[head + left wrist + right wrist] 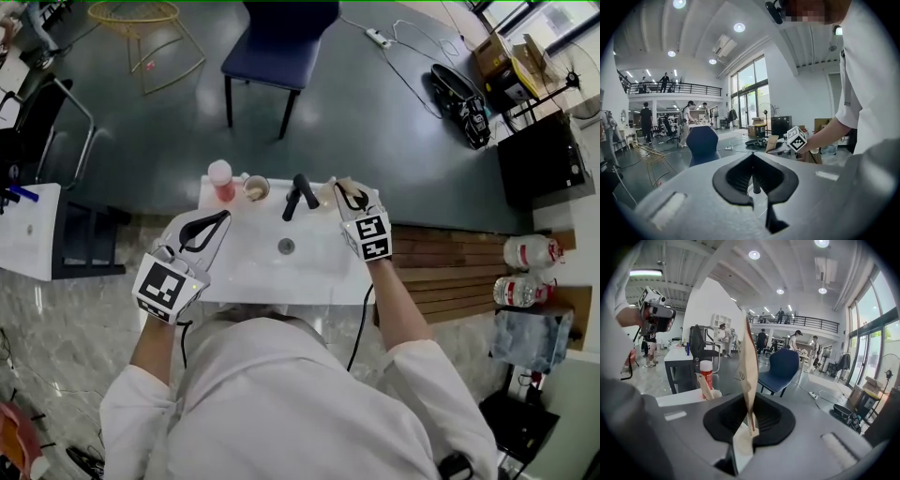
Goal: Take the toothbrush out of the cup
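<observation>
Right tool (749,401) is clamped on the toothbrush (746,357) near its lower end, clear of the cup (712,393). Judged light, stiff, slim; may pivot. Left tool (753,159) closed, empty.

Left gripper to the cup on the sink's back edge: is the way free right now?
Probably yes: the left gripper is empty and the cup stands close ahead, uncovered. The red bottle stands right beside it, and the jaws are shut.
</observation>
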### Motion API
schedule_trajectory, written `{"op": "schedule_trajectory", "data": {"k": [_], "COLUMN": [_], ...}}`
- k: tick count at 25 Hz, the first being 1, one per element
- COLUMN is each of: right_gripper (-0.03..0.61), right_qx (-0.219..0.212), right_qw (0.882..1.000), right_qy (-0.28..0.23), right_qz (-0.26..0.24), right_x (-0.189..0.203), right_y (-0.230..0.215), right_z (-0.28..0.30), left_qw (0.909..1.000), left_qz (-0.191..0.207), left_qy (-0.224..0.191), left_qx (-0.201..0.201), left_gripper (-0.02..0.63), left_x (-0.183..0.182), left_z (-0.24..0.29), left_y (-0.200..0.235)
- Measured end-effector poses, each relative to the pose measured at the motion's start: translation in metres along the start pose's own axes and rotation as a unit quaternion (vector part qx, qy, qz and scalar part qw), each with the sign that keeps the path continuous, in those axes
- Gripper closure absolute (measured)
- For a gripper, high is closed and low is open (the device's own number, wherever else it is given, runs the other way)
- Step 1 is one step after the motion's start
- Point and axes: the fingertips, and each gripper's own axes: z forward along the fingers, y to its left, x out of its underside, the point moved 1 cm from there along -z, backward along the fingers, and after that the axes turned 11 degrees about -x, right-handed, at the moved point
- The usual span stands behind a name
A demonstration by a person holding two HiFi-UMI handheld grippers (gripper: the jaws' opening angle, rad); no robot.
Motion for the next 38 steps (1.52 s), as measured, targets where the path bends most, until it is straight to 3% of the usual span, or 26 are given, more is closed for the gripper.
{"op": "schedule_trajectory", "data": {"k": [17,38], "right_gripper": [0.54,0.538], "right_qx": [0.018,0.025], "right_qw": [0.998,0.994], "right_qy": [-0.063,-0.102], "right_qz": [-0.013,0.0], "right_x": [-0.081,-0.104], "right_y": [0.04,0.107], "right_z": [-0.09,-0.154], "left_qw": [0.9983,0.9963], "left_qz": [0.001,-0.002], "left_qy": [-0.025,-0.029], "left_qx": [0.053,0.081], "left_gripper": [0.606,0.606], "left_x": [-0.005,0.001], "left_z": [0.012,0.004], "left_y": [-0.018,-0.034]}}
